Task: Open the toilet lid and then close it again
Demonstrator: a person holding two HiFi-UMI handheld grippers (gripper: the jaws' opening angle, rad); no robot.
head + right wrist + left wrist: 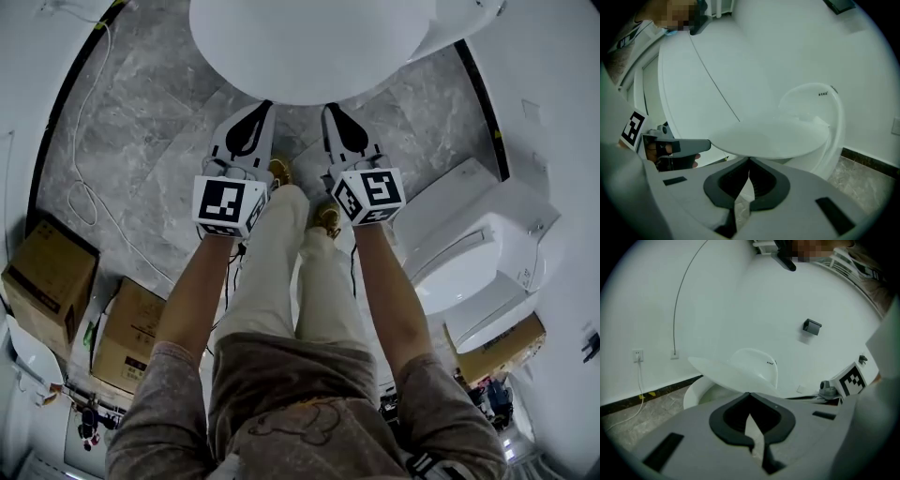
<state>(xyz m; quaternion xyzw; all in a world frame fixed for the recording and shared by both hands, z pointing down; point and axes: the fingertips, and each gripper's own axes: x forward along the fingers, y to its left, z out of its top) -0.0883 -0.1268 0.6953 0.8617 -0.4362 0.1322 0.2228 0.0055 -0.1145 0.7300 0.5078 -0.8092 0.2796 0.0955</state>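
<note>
Toilet lid (pixel 309 47): white, oval, at 12 o'clock in the head view, partly raised off the bowl (pixel 696 392), which shows beneath it at 9 o'clock in the left gripper view. Left gripper (pixel 265 105): jaws closed tip to tip, nothing between them, tips set at the lid's near rim (pixel 731 373) from below; marker cube (pixel 228 204) at the wrist end. Right gripper (pixel 330 108): jaws likewise closed and empty, tips meeting under the same rim (pixel 773 138), just beside the left gripper at its 3 o'clock; marker cube (pixel 370 194) behind it. Both grippers point towards 12 o'clock, the person's arms running back to 6 o'clock. Floor (pixel 159 112): grey marble slabs. Second toilet (pixel 487 262): white, lid up, at 4 o'clock, well apart from the first. Cardboard boxes (pixel 47 281), (pixel 127 333): two, at 8 o'clock. White cable (pixel 89 187): looped on the floor at 10 o'clock. Wall socket (pixel 637 355): low on the white wall, 9 o'clock in the left gripper view.
</note>
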